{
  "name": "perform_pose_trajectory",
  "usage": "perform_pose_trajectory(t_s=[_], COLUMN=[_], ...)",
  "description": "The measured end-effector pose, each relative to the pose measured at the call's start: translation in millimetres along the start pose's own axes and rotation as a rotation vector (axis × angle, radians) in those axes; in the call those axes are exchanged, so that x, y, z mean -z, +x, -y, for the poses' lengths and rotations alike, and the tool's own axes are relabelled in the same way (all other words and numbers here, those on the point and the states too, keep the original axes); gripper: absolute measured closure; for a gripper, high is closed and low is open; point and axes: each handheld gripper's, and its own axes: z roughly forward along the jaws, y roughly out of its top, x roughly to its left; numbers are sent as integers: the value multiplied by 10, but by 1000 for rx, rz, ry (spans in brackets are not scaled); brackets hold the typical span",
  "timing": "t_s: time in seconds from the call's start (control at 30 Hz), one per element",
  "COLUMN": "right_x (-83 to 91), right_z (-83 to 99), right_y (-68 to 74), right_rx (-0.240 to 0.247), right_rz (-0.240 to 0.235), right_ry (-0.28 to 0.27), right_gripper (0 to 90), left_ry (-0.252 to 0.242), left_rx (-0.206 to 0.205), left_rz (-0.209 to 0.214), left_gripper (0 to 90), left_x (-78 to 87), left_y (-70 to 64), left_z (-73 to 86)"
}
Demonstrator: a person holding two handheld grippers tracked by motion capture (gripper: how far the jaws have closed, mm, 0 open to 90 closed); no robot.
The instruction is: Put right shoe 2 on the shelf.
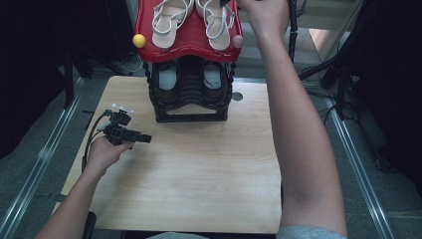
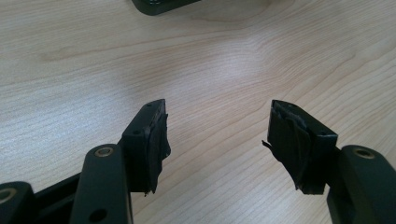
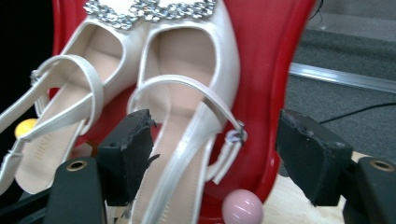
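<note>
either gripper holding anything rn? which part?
Nothing held. The right gripper is open, its jaws either side of the white sandal's heel end; the left gripper is open over the table.

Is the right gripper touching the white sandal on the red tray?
Cannot tell. In the right gripper view the right gripper has open jaws on both sides of the white sandal on the red tray, but a gap or contact is unclear.

Even overhead light brightens the pale wooden tabletop (image 1: 199, 174), leaving its surroundings nearly black. A soft glare patch shows in the left gripper view. The cream strappy sandals (image 3: 177, 116) look slightly blurred.
</note>
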Motion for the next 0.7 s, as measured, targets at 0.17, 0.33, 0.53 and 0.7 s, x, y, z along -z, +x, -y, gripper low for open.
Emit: perform_pose_trajectory(t_s=[0.17,0.33,0.53,0.7], right_x=[12,28,64,37], right_z=[86,197,311,425], right_y=[-135,-273,-429,-544], right_rx=[-8,-14,-38,-47], right_rz=[-7,0,3,5], right_ry=[-1,5,-4,3], right_gripper=[296,301,316,324], left_ry=[-1,-1,0,-2], left_rx=[1,2,-1,0], left_rz=[0,-1,-2,-3], left_gripper=[383,383,383,383], left_x=[0,-5,-7,-3], left_y=[1,6,-2,5], left_z=[0,-2,-4,-4])
